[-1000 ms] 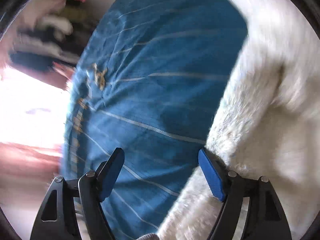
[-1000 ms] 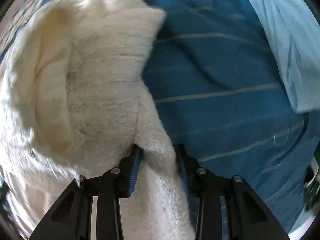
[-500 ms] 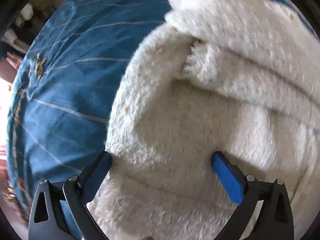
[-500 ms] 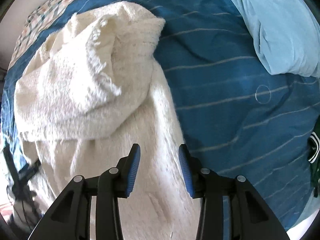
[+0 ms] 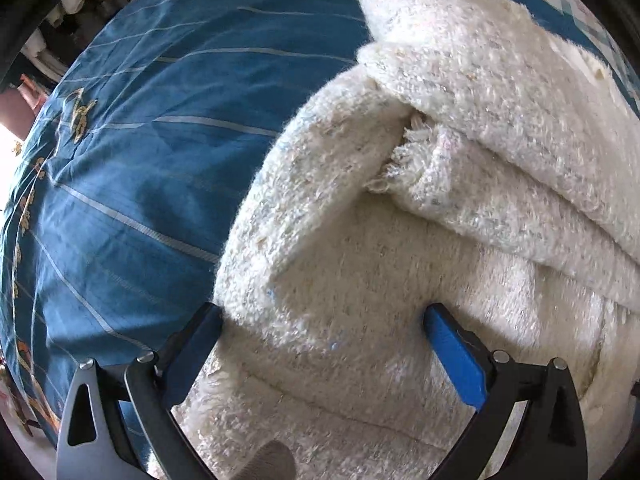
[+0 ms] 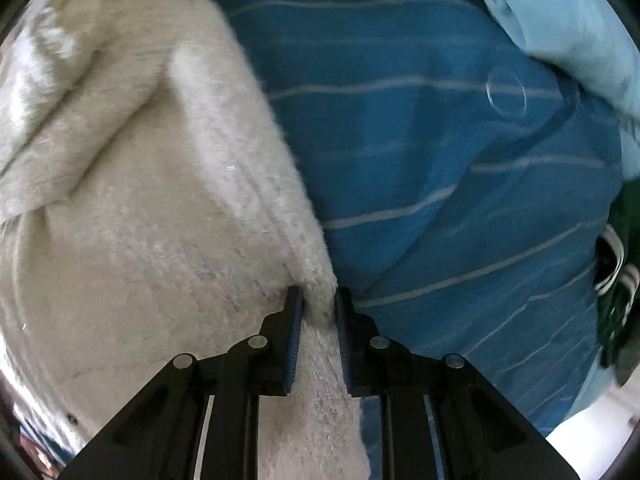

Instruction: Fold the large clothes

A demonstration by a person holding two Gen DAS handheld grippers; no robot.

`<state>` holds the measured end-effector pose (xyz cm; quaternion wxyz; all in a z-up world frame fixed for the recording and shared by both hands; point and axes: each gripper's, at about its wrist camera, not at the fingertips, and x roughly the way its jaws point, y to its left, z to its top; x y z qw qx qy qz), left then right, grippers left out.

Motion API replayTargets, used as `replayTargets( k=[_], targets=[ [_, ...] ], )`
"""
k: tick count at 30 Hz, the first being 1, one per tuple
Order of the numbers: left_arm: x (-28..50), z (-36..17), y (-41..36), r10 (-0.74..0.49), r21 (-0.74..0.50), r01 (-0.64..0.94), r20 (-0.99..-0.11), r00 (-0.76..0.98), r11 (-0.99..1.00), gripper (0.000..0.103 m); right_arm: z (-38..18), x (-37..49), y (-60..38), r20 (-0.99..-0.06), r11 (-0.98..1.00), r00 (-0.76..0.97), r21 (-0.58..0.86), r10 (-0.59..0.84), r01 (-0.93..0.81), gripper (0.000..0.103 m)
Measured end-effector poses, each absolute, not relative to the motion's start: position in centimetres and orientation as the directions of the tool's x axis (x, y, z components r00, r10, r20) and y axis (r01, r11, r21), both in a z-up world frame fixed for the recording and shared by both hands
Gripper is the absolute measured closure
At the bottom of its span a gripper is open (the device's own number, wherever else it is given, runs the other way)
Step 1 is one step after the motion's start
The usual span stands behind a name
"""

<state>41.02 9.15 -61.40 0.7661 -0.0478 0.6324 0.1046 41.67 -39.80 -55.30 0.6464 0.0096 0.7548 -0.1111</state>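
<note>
My right gripper (image 6: 318,308) has its two jaws pressed close on the edge of the cream fleece coat (image 6: 140,208), with a narrow strip of the fabric pinched between them. My left gripper (image 5: 324,332) stands wide apart; the jaws sit on both sides of a thick fold of the same coat (image 5: 360,240) but they do not clamp it, so this hand carries nothing.

The coat lies on the bed, partly bundled. In the left view one thick layer is rolled over another from 12 to 3 o'clock. In the right view it fills the side from 7 to 11 o'clock.

I judge the step is to take the second hold before I pull the coat flat. To do it well, I should close the left jaws on one edge only, not on the whole heap, because thick fleece can slip out or drag extra layers with it. The right hand should hold the edge firmly and not twist, so that both corners can be lifted level.

The surface is a blue striped bedsheet (image 6: 440,184), soft and wrinkled. A light blue pillow (image 6: 560,12) lies at 1 o'clock and dark green clothing (image 6: 616,272) at 3 o'clock in the right view. In the left view, some clutter (image 5: 60,40) at 10 o'clock is too small to name.
</note>
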Motion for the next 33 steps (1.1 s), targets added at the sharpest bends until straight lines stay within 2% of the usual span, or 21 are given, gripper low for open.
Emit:
replayTargets(
  k=[4, 6, 9, 10, 13, 19, 20, 25, 28, 33],
  targets=[
    [40.8, -60.3, 8.1, 0.153, 0.114, -0.232, -0.976, 0.155, 0.966, 0.000, -53.6, 43.5, -36.5, -0.991, 0.984, -0.081, -0.115, -0.104, 0.136, 0.085],
    [40.6, -58.9, 7.0, 0.278, 0.239, -0.227, -0.947, 0.158, 0.944, 0.000, -51.8, 43.7, -36.8, -0.998, 0.986, -0.028, -0.055, -0.051, 0.157, 0.082],
    [39.3, -55.7, 3.7, 0.531, 0.492, -0.218, -0.824, 0.194, 0.843, 0.000, -49.4, 43.6, -38.8, -0.999, 0.987, 0.019, 0.035, 0.033, 0.157, 0.053],
    [38.6, -54.8, 2.3, 0.578, 0.541, -0.212, -0.790, 0.203, 0.814, 0.000, -48.8, 43.5, -39.4, -0.997, 0.986, 0.028, 0.074, 0.071, 0.149, 0.050],
    [36.0, -52.3, -2.7, 0.658, 0.625, -0.206, -0.718, 0.227, 0.753, 0.000, -47.2, 43.4, -41.9, -0.986, 0.979, 0.043, 0.168, 0.164, 0.118, 0.049],
    [30.4, -50.6, -15.3, 0.681, 0.658, -0.177, -0.710, 0.178, 0.732, 0.000, -46.0, 39.0, -47.7, -0.948, 0.944, 0.056, 0.317, 0.313, 0.088, 0.049],
    [29.3, -50.6, -17.6, 0.680, 0.660, -0.163, -0.714, 0.167, 0.733, 0.000, -48.7, 37.6, -47.3, -0.947, 0.944, 0.057, 0.319, 0.315, 0.088, 0.049],
    [25.5, -51.7, -27.9, 0.603, 0.596, -0.092, -0.786, 0.135, 0.798, 0.000, -50.4, 34.9, -53.5, -0.959, 0.952, 0.042, 0.284, 0.281, 0.115, 0.049],
    [23.7, -52.9, -34.0, 0.597, 0.601, -0.029, -0.785, 0.165, 0.799, 0.000, -53.1, 34.1, -57.2, -0.966, 0.953, 0.014, 0.257, 0.258, 0.157, 0.049],
    [24.0, -57.4, -39.3, 0.624, 0.638, 0.066, -0.766, 0.155, 0.767, 0.000, -56.3, 33.7, -61.3, -0.972, 0.946, -0.016, 0.224, 0.234, 0.233, 0.049]
  ],
)
